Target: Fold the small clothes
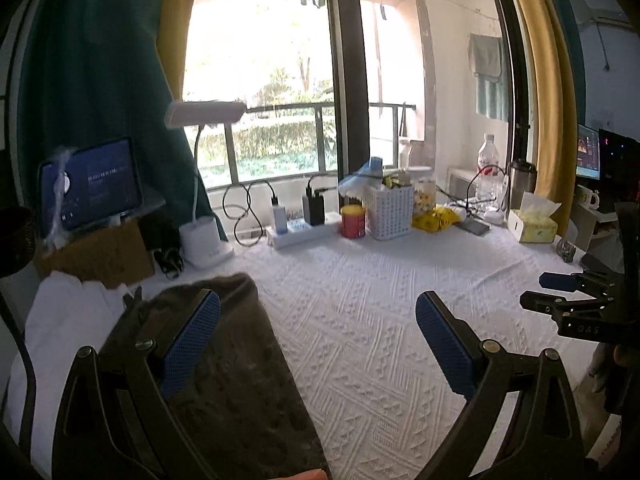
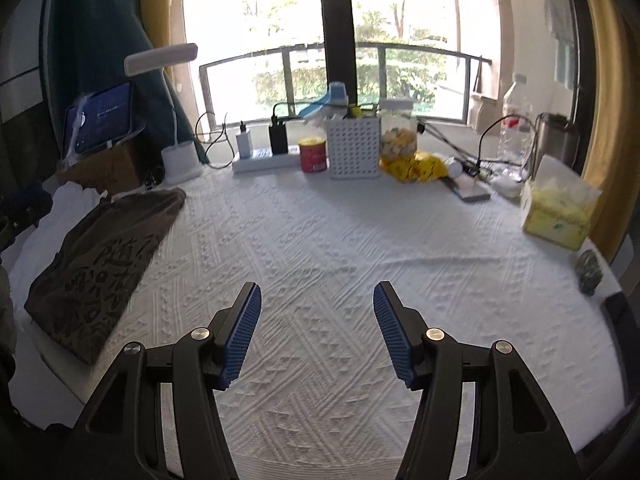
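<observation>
A table covered with a white textured woven cloth stands before a bright balcony window, with household items lined along its far edge. A white perforated plastic basket holds upright items, among them a blue-and-white object sticking out at the top; what else is inside cannot be made out. Just to its right stands a clear jar with a white lid, filled with pale yellow and white pieces. To the left of the basket is a small red tin with a yellow lid. At the right edge sits a yellow tissue box with a white tissue rising from its slot, and behind it a clear plastic water bottle, seemingly near empty. The right gripper, with black arms and blue ribbed pads, has its jaws spread wide apart, holding nothing, with only the bare white cloth seen between them. The left gripper is likewise released and wide apart, gripping nothing. The folded dark brown garment with a faint printed pattern lies at the table's left side, resting partly on a white garment. In the left wrist view the brown garment lies behind the left finger and reaches into the gap beside it; whether the pad touches it cannot be told. It lies well to the left of the right gripper's jaws.
</observation>
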Demonstrator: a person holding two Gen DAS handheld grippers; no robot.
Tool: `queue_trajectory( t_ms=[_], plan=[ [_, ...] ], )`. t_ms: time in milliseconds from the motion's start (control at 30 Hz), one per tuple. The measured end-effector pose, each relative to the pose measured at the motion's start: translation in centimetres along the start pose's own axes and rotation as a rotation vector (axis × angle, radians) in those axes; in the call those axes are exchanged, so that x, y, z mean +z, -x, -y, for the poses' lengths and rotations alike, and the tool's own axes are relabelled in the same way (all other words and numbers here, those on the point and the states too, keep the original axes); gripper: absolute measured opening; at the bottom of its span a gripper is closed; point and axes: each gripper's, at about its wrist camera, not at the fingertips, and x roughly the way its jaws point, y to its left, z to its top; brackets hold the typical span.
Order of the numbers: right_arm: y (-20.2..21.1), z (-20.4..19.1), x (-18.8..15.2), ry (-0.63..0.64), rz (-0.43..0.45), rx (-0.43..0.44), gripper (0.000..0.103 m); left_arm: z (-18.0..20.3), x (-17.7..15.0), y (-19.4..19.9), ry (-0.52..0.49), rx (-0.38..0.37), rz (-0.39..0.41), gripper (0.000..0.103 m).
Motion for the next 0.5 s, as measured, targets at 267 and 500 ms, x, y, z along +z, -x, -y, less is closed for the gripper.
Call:
queue_trajectory(
  t_ms=[267,500],
  plan=[
    [3.3,0.5,1.9,0.017,0.077,-0.043,0.062,-0.3,1.4,1.2,0.002,0.011,0.068,0.098],
    [5.8,0.1,3.3,0.038,0.140,-0.064,0.062,-0.3,2.5,2.9,0.008,0.018,0.126,0.098]
  ],
)
